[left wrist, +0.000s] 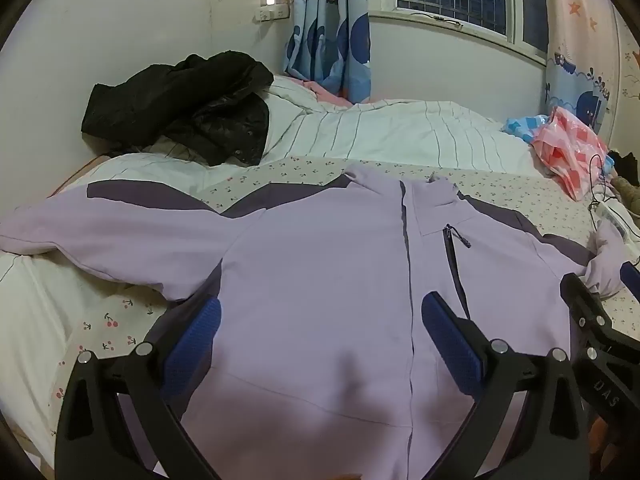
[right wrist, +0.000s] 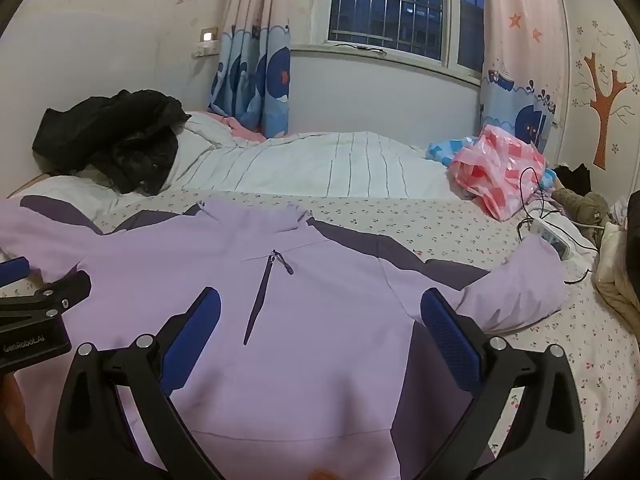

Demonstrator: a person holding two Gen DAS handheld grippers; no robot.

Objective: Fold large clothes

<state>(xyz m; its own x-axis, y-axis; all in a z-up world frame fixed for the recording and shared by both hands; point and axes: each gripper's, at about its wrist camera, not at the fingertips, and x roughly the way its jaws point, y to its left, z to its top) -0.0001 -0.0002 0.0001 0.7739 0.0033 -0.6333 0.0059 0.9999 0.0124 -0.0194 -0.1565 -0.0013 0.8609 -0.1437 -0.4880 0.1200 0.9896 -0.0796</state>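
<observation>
Left wrist view: The left gripper (left wrist: 320,332) is held spread wide above the jacket (left wrist: 320,264), nothing between the pads. The jacket lies face up on the bed (left wrist: 500,200), directly ahead of and beneath the fingers, zip running just inside the right-hand finger. One sleeve (left wrist: 100,232) extends well off to the left of the gripper. The right gripper (left wrist: 600,300) is seen at the right edge, near the other sleeve. Risk noted: a grasp taken here, mid-chest, would gather only the top layer, so the fold would bunch rather than lie flat.

Right wrist view: The right gripper (right wrist: 320,330) is likewise spread, empty, over the jacket's chest pocket side. The second sleeve (right wrist: 520,280) lies ahead and to the right of the right-hand finger, its cuff near a cable (right wrist: 536,200) and a white device (right wrist: 554,240); contact cannot be confirmed at this fisheye edge. Risk noted: dragging that sleeve inward could snag the cable and pull the device. A slippery shell fabric may slide from the pads if pinched shallowly.
</observation>
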